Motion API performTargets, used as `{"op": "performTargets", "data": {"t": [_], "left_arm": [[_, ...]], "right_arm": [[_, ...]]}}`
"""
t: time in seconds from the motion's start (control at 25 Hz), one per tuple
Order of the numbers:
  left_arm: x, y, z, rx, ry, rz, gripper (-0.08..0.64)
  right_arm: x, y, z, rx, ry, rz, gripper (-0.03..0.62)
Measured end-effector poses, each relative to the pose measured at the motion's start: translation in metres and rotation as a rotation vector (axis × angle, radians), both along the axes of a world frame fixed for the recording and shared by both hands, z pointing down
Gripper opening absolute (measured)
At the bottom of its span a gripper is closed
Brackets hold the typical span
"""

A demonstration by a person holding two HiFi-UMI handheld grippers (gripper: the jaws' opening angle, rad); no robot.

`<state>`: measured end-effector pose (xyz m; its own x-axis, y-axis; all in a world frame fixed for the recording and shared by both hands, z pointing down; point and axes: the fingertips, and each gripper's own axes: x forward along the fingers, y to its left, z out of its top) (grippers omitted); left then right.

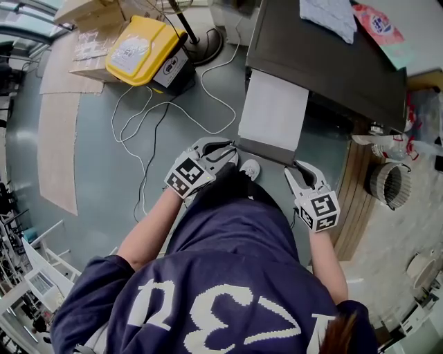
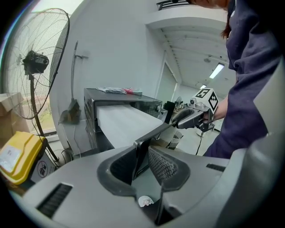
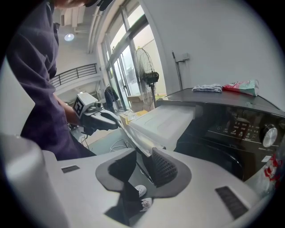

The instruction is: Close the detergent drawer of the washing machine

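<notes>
The dark washing machine [image 1: 325, 62] has its long white detergent drawer [image 1: 273, 110] pulled far out toward me. My left gripper [image 1: 223, 155] is shut on the left end of the drawer's grey front panel [image 1: 266, 148], and my right gripper [image 1: 299, 173] is shut on its right end. In the left gripper view the panel edge [image 2: 140, 153] stands upright between the jaws of the left gripper [image 2: 146, 162], with the right gripper [image 2: 192, 118] at the far end. In the right gripper view the panel edge [image 3: 141, 153] runs between the jaws of the right gripper [image 3: 147, 168], with the left gripper [image 3: 95, 119] beyond.
A yellow box [image 1: 142, 48] and loose white cables [image 1: 152, 117] lie on the floor left of the drawer, beside a standing fan [image 2: 33, 62]. A cloth [image 1: 329, 14] and a pink packet [image 1: 377, 24] rest on the machine. A ribbed basket [image 1: 387, 183] stands at the right.
</notes>
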<state>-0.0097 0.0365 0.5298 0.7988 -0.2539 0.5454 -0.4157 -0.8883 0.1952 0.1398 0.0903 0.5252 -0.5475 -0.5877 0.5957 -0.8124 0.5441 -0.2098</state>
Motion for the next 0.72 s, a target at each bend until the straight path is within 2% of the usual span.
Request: {"op": "performTargets", "data": {"t": [0.72], "left_arm": [[0.01, -0.023, 0.002, 0.01, -0.022, -0.03, 0.098]], "right_arm": [[0.009, -0.023, 0.004, -0.006, -0.001, -0.019, 0.124]]}}
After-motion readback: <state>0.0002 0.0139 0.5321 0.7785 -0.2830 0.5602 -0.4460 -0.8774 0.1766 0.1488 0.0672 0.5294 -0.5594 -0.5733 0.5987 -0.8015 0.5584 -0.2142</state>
